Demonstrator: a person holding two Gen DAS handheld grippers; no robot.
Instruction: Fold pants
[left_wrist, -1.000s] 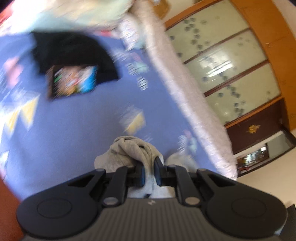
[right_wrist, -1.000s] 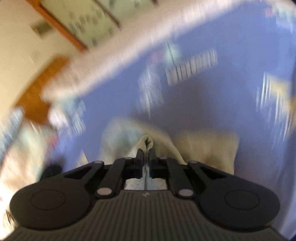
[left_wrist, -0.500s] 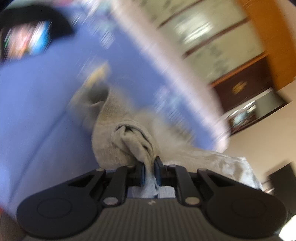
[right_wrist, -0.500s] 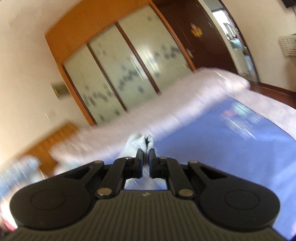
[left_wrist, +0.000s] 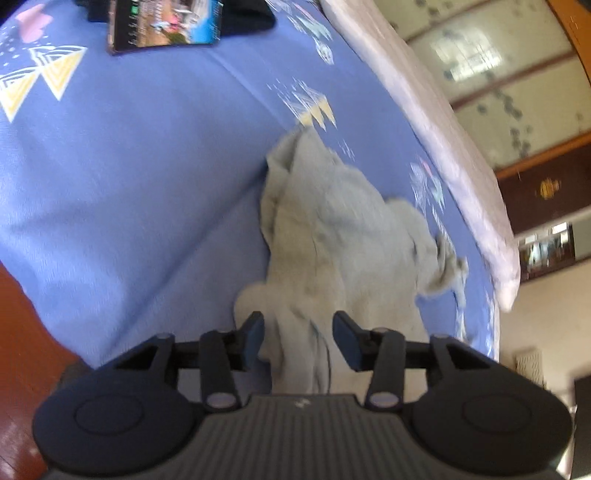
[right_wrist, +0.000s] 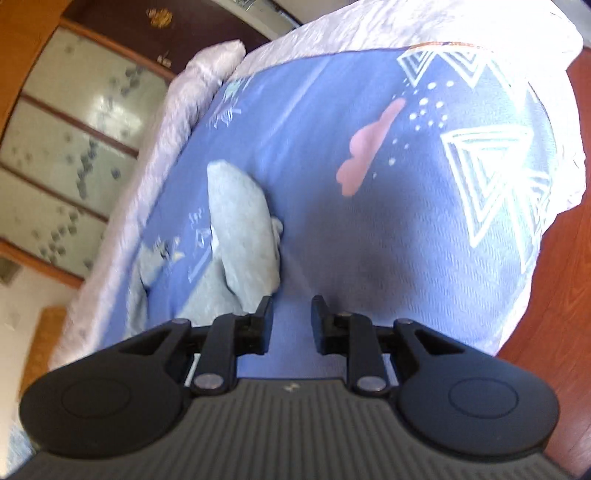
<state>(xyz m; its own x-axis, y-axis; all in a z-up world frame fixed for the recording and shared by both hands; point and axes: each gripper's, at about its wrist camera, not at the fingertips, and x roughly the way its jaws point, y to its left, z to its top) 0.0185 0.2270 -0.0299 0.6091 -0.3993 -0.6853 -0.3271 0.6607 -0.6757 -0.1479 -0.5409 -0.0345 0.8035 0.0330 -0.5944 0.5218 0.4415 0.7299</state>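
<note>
1. Both grippers have let go since the earlier frames, where each pinched grey cloth between shut jaws; their jaws have just been opening.
2. Left gripper (left_wrist: 298, 338): its jaws stand partly apart, and a ridge of the pants (left_wrist: 343, 236) runs up between them, but the pads do not press on it.
3. From those jaws the pants stretch ahead in a rumpled heap on the blue sheet (left_wrist: 129, 177), with a twisted end off to the right.
4. Right gripper (right_wrist: 291, 323): its jaws are a little apart with only blue sheet (right_wrist: 388, 240) between them; nothing is held.
5. In the right wrist view the pants (right_wrist: 240, 225) lie just left of the left jaw and ahead of it, one rounded fold reaching forward.
6. Far ahead of the left jaws, a black garment (left_wrist: 251, 16) with a colourful print lies on the sheet.
</note>
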